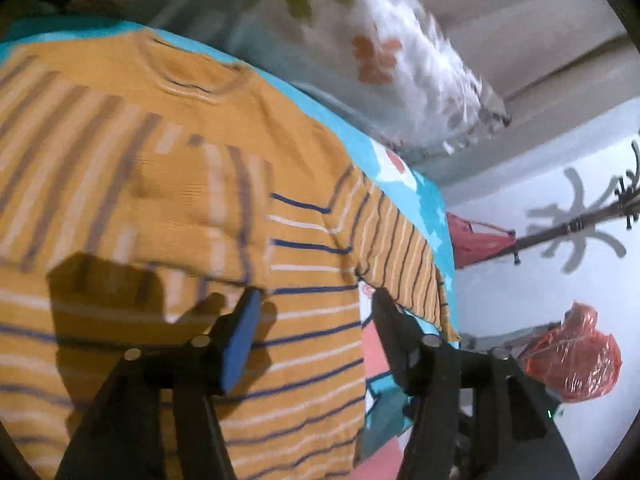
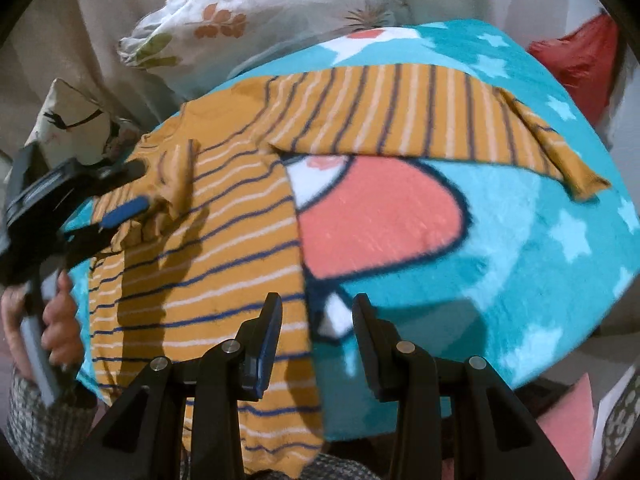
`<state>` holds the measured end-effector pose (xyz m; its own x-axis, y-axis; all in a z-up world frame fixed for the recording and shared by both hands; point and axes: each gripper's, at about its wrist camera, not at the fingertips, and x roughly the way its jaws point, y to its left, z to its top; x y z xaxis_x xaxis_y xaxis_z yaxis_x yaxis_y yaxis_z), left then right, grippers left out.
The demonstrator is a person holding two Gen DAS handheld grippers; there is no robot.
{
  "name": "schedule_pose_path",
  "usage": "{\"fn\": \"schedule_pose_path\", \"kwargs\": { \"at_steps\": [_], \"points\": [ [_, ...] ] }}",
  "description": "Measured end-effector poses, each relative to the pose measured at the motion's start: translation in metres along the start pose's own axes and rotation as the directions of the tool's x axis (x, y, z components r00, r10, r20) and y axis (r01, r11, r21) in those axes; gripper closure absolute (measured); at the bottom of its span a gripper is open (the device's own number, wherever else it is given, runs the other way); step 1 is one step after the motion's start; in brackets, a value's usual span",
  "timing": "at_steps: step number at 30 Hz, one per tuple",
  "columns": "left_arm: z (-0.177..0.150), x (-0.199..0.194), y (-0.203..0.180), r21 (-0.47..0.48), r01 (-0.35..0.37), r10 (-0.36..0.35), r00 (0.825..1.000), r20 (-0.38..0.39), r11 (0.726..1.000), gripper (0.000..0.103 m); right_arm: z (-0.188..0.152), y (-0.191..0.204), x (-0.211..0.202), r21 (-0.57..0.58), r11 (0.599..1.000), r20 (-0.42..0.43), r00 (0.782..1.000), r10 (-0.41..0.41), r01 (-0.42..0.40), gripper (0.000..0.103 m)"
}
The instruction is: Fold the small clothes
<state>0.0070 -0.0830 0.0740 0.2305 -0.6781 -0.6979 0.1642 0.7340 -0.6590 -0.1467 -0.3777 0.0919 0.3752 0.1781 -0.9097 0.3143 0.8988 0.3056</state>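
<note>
A mustard sweater (image 1: pixel 168 200) with blue and white stripes lies flat on a turquoise cartoon blanket (image 1: pixel 424 200). One sleeve (image 2: pixel 176 176) is folded in over the body; the other sleeve (image 2: pixel 420 120) stretches out across the blanket (image 2: pixel 520 240). My left gripper (image 1: pixel 316 320) hovers open over the sweater's body, nothing between its blue pads. In the right wrist view the left gripper (image 2: pixel 140 186) sits by the folded sleeve, held by a hand (image 2: pixel 60 320). My right gripper (image 2: pixel 318 316) stands open above the sweater's (image 2: pixel 224 272) side edge near the hem, gripping nothing.
A floral pillow (image 2: pixel 192 32) lies beyond the blanket's far edge, also seen as the pillow (image 1: pixel 380 52) in the left view. Off the bed stand a coat rack (image 1: pixel 580 224), a red plastic bag (image 1: pixel 572 356) and a red cloth (image 2: pixel 580 60).
</note>
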Motion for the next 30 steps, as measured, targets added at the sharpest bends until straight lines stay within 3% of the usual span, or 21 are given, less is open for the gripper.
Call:
{"fn": "schedule_pose_path", "kwargs": {
  "at_steps": [3, 8, 12, 16, 18, 19, 20, 21, 22, 25, 26, 29, 30],
  "points": [
    [-0.005, -0.039, 0.017, -0.015, -0.099, 0.1, 0.994, 0.049, 0.995, 0.037, 0.016, 0.019, 0.01, -0.064, 0.997, -0.002, 0.999, 0.044, -0.044, 0.063],
    [-0.031, -0.095, 0.054, -0.074, -0.277, 0.284, 0.953, 0.109, 0.958, 0.036, 0.046, 0.087, 0.03, -0.245, 0.964, 0.018, 0.994, 0.112, -0.104, 0.051],
    [-0.05, -0.119, 0.085, -0.165, -0.331, 0.351, 0.929, 0.115, 0.929, 0.036, 0.057, 0.165, 0.062, -0.449, 0.89, 0.035, 0.993, 0.112, -0.085, 0.05],
    [-0.065, -0.135, 0.105, -0.22, -0.372, 0.403, 0.908, 0.115, 0.902, 0.036, 0.051, 0.231, 0.109, -0.621, 0.783, 0.025, 0.998, 0.055, -0.028, 0.048],
    [-0.07, -0.139, 0.108, -0.226, -0.394, 0.426, 0.897, 0.119, 0.891, 0.036, 0.047, 0.248, 0.132, -0.671, 0.741, 0.047, 0.999, -0.01, 0.039, 0.049],
    [-0.072, -0.142, 0.111, -0.231, -0.401, 0.435, 0.892, 0.119, 0.886, 0.036, 0.045, 0.255, 0.143, -0.7, 0.706, 0.085, 0.994, -0.063, 0.104, 0.051],
    [-0.073, -0.144, 0.112, -0.236, -0.402, 0.437, 0.892, 0.119, 0.885, 0.036, 0.045, 0.257, 0.15, -0.718, 0.679, 0.116, 0.988, -0.099, 0.152, 0.079],
    [-0.074, -0.145, 0.115, -0.243, -0.4, 0.437, 0.892, 0.12, 0.884, 0.036, 0.046, 0.254, 0.151, -0.718, 0.677, 0.119, 0.987, -0.11, 0.162, 0.098],
    [-0.074, -0.147, 0.117, -0.248, -0.399, 0.437, 0.891, 0.123, 0.883, 0.036, 0.053, 0.249, 0.149, -0.7, 0.697, 0.116, 0.988, -0.104, 0.156, 0.098],
    [-0.075, -0.147, 0.124, -0.271, -0.388, 0.431, 0.894, 0.12, 0.881, 0.036, 0.083, 0.216, 0.125, -0.568, 0.813, 0.136, 0.989, -0.061, 0.129, 0.098],
    [-0.074, -0.146, 0.125, -0.276, -0.382, 0.426, 0.897, 0.118, 0.882, 0.036, 0.097, 0.193, 0.115, -0.491, 0.864, 0.138, 0.989, -0.045, 0.108, 0.098],
    [-0.07, -0.138, 0.124, -0.273, -0.372, 0.412, 0.906, 0.102, 0.887, 0.036, 0.124, 0.127, 0.097, -0.281, 0.959, 0.106, 0.994, 0.008, 0.023, 0.097],
    [-0.068, -0.134, 0.122, -0.265, -0.371, 0.408, 0.908, 0.099, 0.89, 0.036, 0.127, 0.109, 0.095, -0.225, 0.974, 0.092, 0.995, 0.024, -0.003, 0.094]
  ]
}}
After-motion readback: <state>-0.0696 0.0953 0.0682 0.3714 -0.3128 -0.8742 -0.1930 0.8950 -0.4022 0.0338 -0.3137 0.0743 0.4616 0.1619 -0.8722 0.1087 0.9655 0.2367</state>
